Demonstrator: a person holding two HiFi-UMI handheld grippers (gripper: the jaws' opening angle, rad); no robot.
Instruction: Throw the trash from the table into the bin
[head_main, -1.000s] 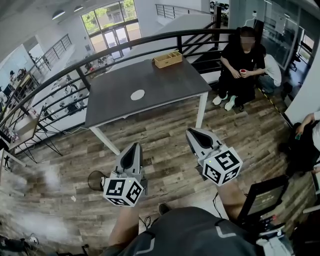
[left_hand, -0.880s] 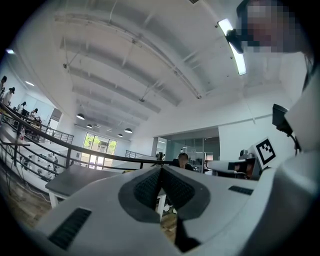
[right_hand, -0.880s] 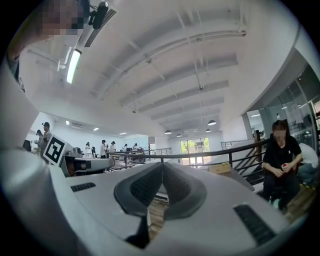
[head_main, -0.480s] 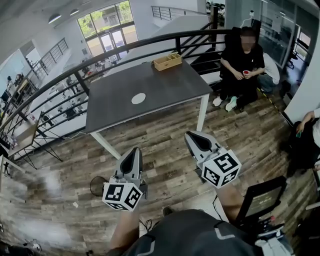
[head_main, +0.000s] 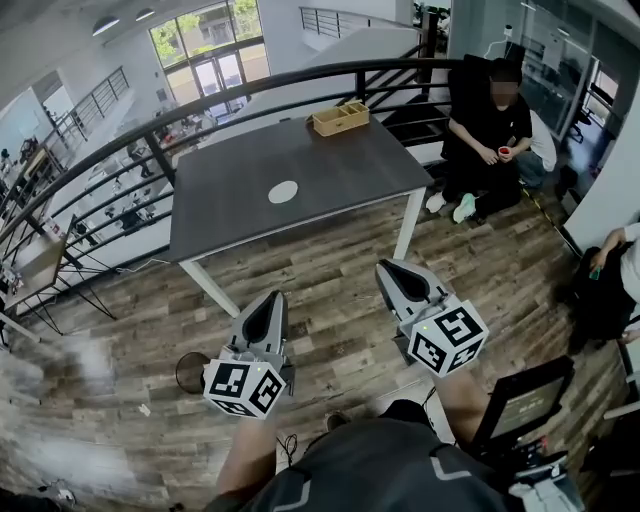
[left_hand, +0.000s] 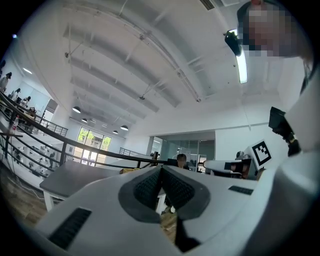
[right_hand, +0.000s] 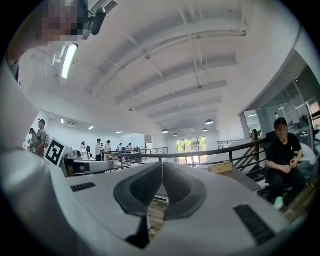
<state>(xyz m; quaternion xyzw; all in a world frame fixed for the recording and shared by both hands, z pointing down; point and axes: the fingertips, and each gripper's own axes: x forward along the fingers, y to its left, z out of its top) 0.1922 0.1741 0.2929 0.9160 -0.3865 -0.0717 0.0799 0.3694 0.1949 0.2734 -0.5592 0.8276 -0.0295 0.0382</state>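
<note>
A flat white round piece of trash (head_main: 283, 192) lies near the middle of the dark grey table (head_main: 230, 215). My left gripper (head_main: 272, 298) hangs over the wooden floor short of the table's front edge, jaws shut and empty. My right gripper (head_main: 388, 266) is held level beside it, nearer the table's white right leg, also shut on nothing. In the left gripper view the left gripper (left_hand: 161, 170) has its pads pressed together, with the table (left_hand: 65, 176) ahead to the left. The right gripper view shows the right gripper (right_hand: 162, 165) closed too. A small dark round bin (head_main: 190, 372) stands on the floor left of my left gripper.
A wooden box (head_main: 340, 118) sits at the table's far right corner. A black curved railing (head_main: 120, 150) runs behind and left of the table. A person in black (head_main: 495, 120) sits at the back right, another person (head_main: 615, 270) is at the right edge. A dark screen (head_main: 525, 398) stands at lower right.
Both grippers and the head camera have shifted slightly forward toward the table. The jaws of both stay shut and the trash has not moved.
</note>
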